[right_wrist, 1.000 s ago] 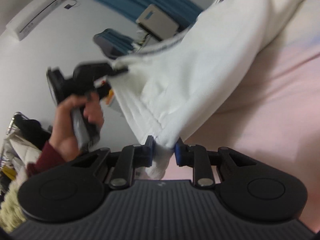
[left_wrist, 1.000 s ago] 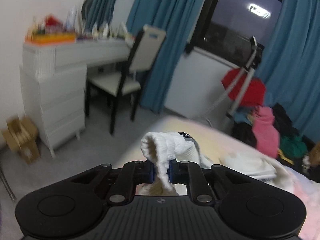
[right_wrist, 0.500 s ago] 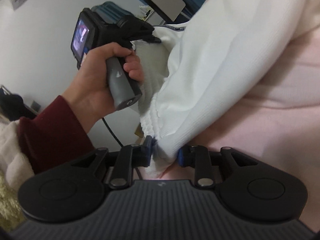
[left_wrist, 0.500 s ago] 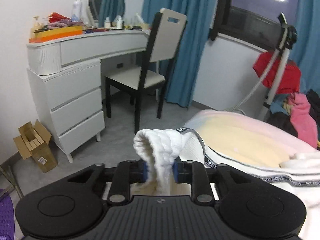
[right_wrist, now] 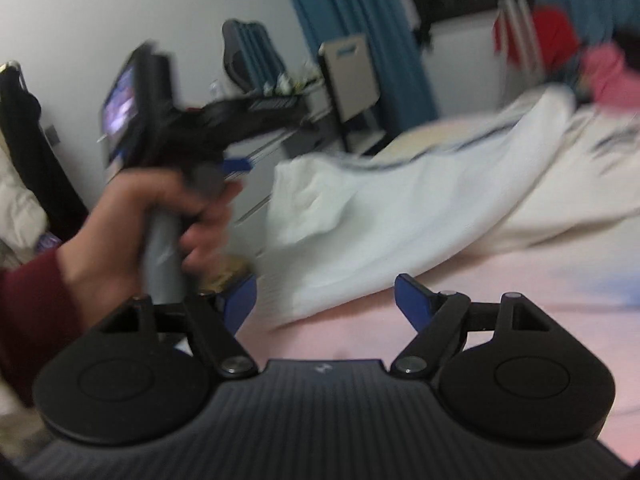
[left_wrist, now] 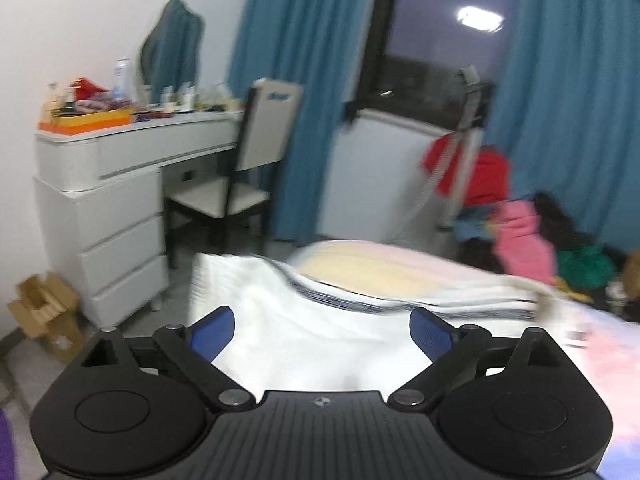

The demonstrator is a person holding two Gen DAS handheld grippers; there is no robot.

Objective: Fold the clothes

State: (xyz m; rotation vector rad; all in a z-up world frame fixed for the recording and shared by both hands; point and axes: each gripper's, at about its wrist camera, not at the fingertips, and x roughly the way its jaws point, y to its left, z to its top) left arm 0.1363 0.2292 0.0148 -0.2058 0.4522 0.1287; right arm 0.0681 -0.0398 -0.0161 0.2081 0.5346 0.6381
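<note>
A white knit garment (left_wrist: 304, 320) with a dark striped band lies spread on the pink bed (left_wrist: 400, 268). My left gripper (left_wrist: 322, 330) is open just above its near part, holding nothing. In the right wrist view the garment (right_wrist: 400, 216) lies across the bed (right_wrist: 500, 280), and my right gripper (right_wrist: 324, 300) is open at its near edge, empty. The left gripper (right_wrist: 236, 166), held in a hand with a dark red sleeve, hovers to the left over the garment's corner.
A white dresser (left_wrist: 112, 208) with clutter on top and a chair (left_wrist: 244, 176) stand left of the bed. A cardboard box (left_wrist: 44, 316) sits on the floor. A heap of coloured clothes (left_wrist: 528, 236) lies at the right by blue curtains (left_wrist: 560, 100).
Both grippers have opened and let go of the white garment, which has dropped flat onto the bed. Both have pulled back a little from it.
</note>
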